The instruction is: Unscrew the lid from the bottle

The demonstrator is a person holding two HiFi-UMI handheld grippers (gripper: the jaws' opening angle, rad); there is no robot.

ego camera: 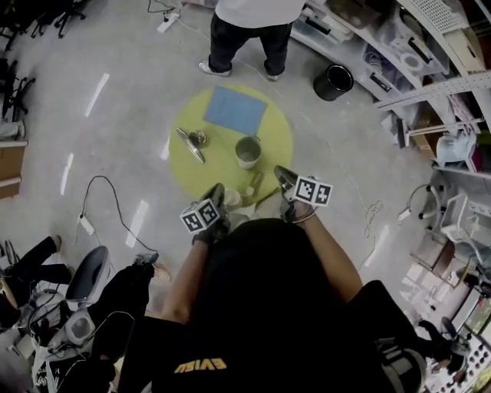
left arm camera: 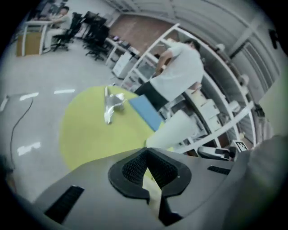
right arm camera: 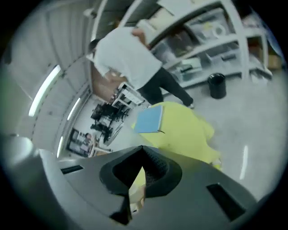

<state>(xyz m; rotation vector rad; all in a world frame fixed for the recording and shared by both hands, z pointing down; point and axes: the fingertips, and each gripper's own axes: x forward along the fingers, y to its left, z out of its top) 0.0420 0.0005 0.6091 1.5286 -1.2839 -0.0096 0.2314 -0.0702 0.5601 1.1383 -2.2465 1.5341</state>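
1. The round yellow-green table (ego camera: 192, 165) stands on a grey floor (ego camera: 115, 115). The floor to its left is open apart from a black cable (ego camera: 107, 192).
2. Far edge: a person in a white top (ego camera: 249, 19) stands just beyond it. A blue cloth (ego camera: 235, 110) lies near that edge.
3. Right side: shelving (ego camera: 430, 84) runs along the room, and a black bucket (ego camera: 333, 81) stands between it and the table.
4. A metal cup (ego camera: 247, 152) stands mid-table, with a metal utensil (ego camera: 190, 143) to its left, apart from it.
5. The pale bottle (ego camera: 232, 199) sits at the near edge between the two grippers. Its lid cannot be made out.
6. The left gripper (ego camera: 218, 190) is at the near rim, just beside the bottle, jaws clenched together on nothing.
7. The right gripper (ego camera: 284, 173) is at the near rim too, likewise clenched and empty.
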